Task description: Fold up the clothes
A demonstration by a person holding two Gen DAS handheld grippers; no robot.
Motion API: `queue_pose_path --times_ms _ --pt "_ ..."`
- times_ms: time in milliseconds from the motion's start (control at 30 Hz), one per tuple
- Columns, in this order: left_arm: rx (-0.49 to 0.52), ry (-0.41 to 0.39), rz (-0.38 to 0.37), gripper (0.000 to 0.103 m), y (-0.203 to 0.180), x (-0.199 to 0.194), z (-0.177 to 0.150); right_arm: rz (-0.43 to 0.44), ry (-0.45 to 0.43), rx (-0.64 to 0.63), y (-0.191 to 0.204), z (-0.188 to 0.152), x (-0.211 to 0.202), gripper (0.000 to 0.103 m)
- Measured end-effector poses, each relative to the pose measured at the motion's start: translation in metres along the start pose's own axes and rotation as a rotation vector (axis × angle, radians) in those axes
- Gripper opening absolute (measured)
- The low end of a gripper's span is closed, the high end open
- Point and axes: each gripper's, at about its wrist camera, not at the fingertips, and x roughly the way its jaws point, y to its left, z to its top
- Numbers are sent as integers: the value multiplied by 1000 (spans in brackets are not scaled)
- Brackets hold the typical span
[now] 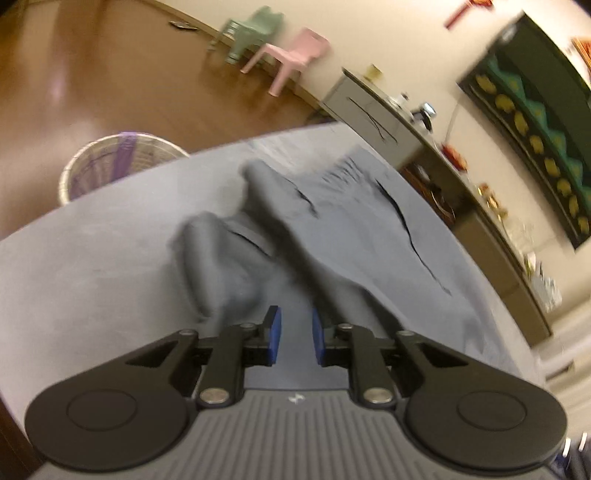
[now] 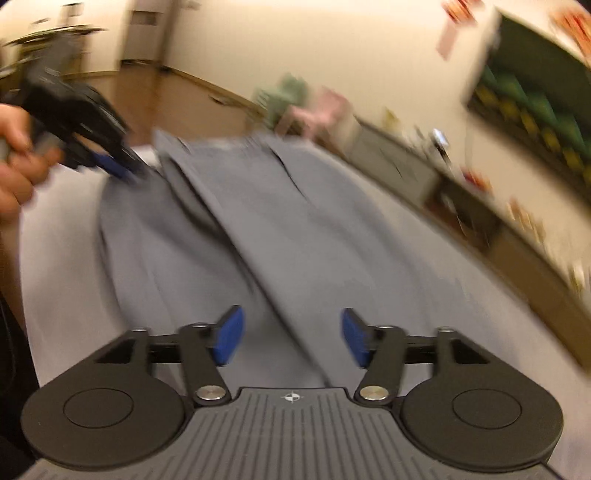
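Grey trousers (image 1: 332,229) lie rumpled on a grey-covered table (image 1: 92,266), with a bunched fold at the left. My left gripper (image 1: 296,334) hovers over their near part, jaws a little apart with nothing between the blue pads. In the right wrist view the trousers (image 2: 266,229) stretch away from my right gripper (image 2: 291,336), which is wide open and empty above them. The left gripper also shows there (image 2: 118,168), held by a hand at the garment's far left edge. Both views are blurred by motion.
A wicker basket (image 1: 110,162) stands on the wooden floor beyond the table's left edge. Green (image 1: 251,33) and pink (image 1: 291,59) small chairs stand by the wall. A long low cabinet (image 1: 461,206) with clutter runs along the right.
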Motion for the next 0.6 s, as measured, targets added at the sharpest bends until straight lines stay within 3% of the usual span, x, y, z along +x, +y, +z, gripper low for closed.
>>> queue_pose_path --times_ms 100,167,200,333,467,533,600 --pt "26 13 12 17 -5 10 0 46 13 -103 15 35 50 65" --pt "34 30 37 17 -5 18 1 81 67 -135 19 55 88 31" --pt "30 47 51 17 -2 23 2 83 100 -117 13 63 103 5" --pt "-18 67 49 14 10 26 6 90 17 68 -23 84 77 4" --pt "15 2 -83 18 -7 11 7 145 -40 170 -42 83 46 4" --pt "89 21 -32 18 -23 25 8 145 -53 172 -44 81 39 3" --pt "56 46 27 17 -21 40 14 158 -77 193 -42 79 27 2"
